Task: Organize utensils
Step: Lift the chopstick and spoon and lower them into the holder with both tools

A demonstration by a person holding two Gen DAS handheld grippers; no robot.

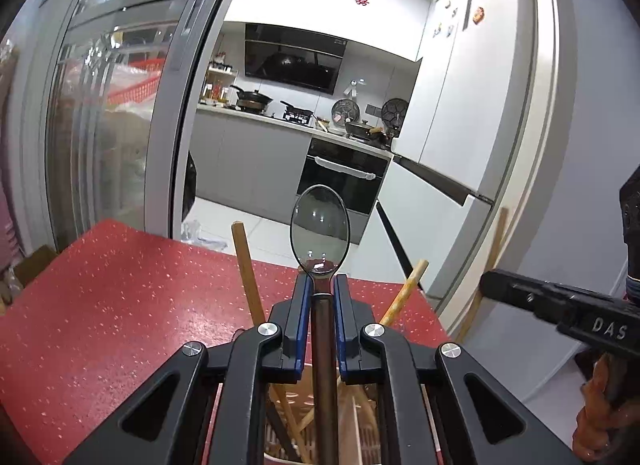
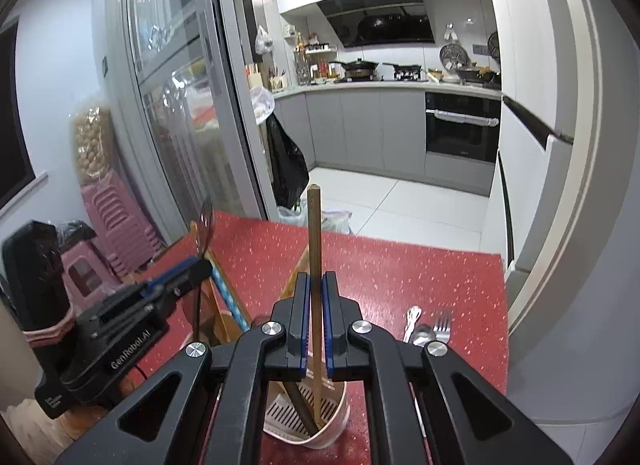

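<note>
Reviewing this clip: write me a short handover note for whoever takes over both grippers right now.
Left gripper: shut on a dark-handled spoon, bowl up, handle reaching down into the utensil holder.
Right gripper: shut on a wooden chopstick, its lower end inside the holder.
Done: several chopsticks already stand in the holder.
Left: release both pieces into the holder, then collect the fork and metal spoons lying on the red table.

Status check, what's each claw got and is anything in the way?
Left claw shut on spoon. Right claw shut on chopstick, tip down in the holder. Fork lying on red table, nothing blocking.
</note>
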